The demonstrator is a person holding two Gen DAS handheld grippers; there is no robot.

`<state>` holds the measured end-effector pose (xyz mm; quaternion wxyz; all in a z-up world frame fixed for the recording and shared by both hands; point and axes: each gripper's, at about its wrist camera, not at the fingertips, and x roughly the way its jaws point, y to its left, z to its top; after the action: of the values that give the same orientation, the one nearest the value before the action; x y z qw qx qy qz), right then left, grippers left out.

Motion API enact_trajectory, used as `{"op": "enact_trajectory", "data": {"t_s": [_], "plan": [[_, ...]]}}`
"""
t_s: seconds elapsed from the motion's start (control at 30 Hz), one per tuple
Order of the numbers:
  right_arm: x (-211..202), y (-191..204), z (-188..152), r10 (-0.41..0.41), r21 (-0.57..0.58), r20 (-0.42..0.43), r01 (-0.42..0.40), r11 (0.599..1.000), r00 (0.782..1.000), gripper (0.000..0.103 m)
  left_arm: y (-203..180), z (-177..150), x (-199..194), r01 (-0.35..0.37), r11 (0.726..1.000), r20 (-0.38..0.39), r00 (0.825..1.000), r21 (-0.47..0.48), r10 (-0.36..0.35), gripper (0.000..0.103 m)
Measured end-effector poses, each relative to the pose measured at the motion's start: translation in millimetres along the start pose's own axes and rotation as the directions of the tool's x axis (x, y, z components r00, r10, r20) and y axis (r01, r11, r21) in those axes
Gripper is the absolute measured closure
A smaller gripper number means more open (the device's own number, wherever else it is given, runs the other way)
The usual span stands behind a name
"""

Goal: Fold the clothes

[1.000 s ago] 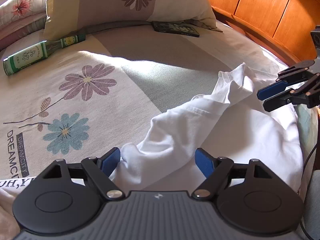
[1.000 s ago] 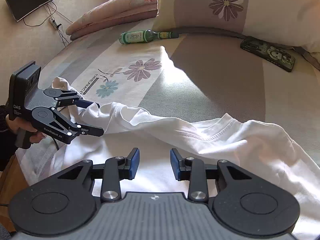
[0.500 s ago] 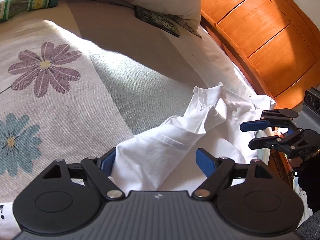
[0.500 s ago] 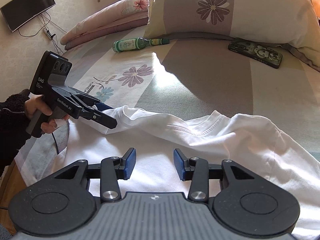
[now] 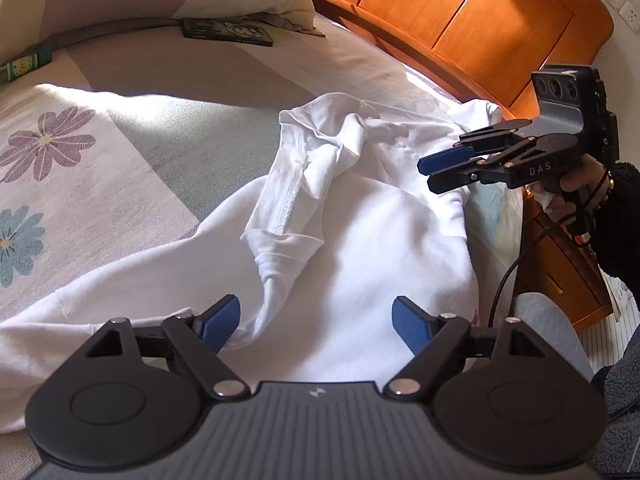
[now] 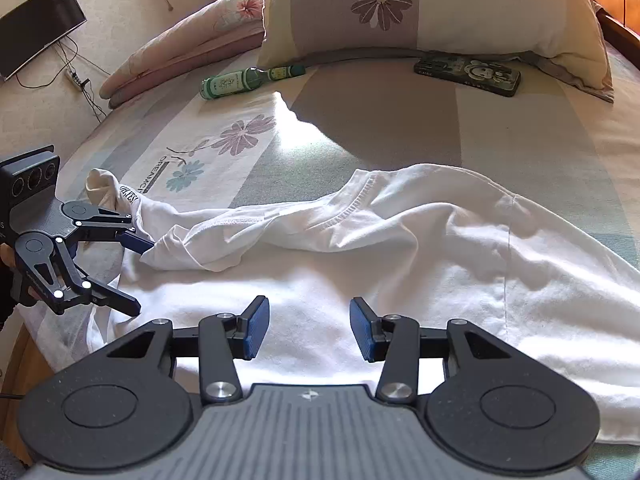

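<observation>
Left wrist view: one white T-shirt (image 5: 360, 240) rumpled on the bed (image 5: 160, 152), left gripper (image 5: 316, 322) fingers wide apart, empty, right gripper (image 5: 430, 172) fingers nearly together, one phone (image 5: 228, 32), right wrist view: right gripper (image 6: 308, 328) fingers parted, left gripper (image 6: 138, 274) splayed at one sleeve (image 6: 192, 246), one green bottle (image 6: 244, 80), two pillows (image 6: 432, 8).

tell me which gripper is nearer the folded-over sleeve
Left. The left gripper sits open right at the sleeve cuff. The right gripper hangs open over the shirt body, farther away.
</observation>
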<state>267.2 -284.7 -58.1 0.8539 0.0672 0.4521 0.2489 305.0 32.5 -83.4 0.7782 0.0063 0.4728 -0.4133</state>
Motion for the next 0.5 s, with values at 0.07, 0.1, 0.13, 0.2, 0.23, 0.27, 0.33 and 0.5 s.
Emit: {"op": "enact_trajectory", "data": {"t_s": [0.07,0.1,0.13,0.2,0.23,0.27,0.33,0.5], "plan": [[-2,0,-1,0.001,-0.002,0.007,-0.001,1.000,1.000,0.053,5,6,4,0.009,1.000,0.020,1.000,-0.011,-0.008,0.023],[-2,0,0,-0.003,-0.010,0.010,0.003,1.000,1.000,0.053,7,9,8,0.002,1.000,0.021,1.000,-0.017,-0.002,0.029],[-3,-1,0,-0.008,-0.020,0.012,0.009,1.000,1.000,0.053,9,11,12,-0.006,1.000,0.020,1.000,-0.022,0.006,0.038],[-4,-2,2,-0.019,-0.038,0.017,0.020,0.999,1.000,0.053,12,10,18,-0.038,0.999,0.010,0.999,-0.037,0.038,0.075],[-5,-2,3,-0.025,-0.048,0.020,0.025,0.999,0.999,0.053,13,7,21,-0.054,0.998,0.007,0.998,-0.041,0.054,0.076],[-4,-3,6,-0.033,-0.069,0.022,0.035,0.997,0.999,0.053,12,4,20,-0.059,0.997,0.014,0.998,-0.040,0.060,0.076],[-3,-6,15,-0.047,-0.121,0.027,0.050,0.991,0.999,0.052,11,-2,16,-0.072,0.997,0.029,0.997,-0.034,0.073,0.080],[15,-18,59,-0.073,-0.289,0.052,0.085,0.954,0.996,0.046,17,-12,10,-0.099,0.992,0.057,0.993,-0.078,0.104,0.093]]}}
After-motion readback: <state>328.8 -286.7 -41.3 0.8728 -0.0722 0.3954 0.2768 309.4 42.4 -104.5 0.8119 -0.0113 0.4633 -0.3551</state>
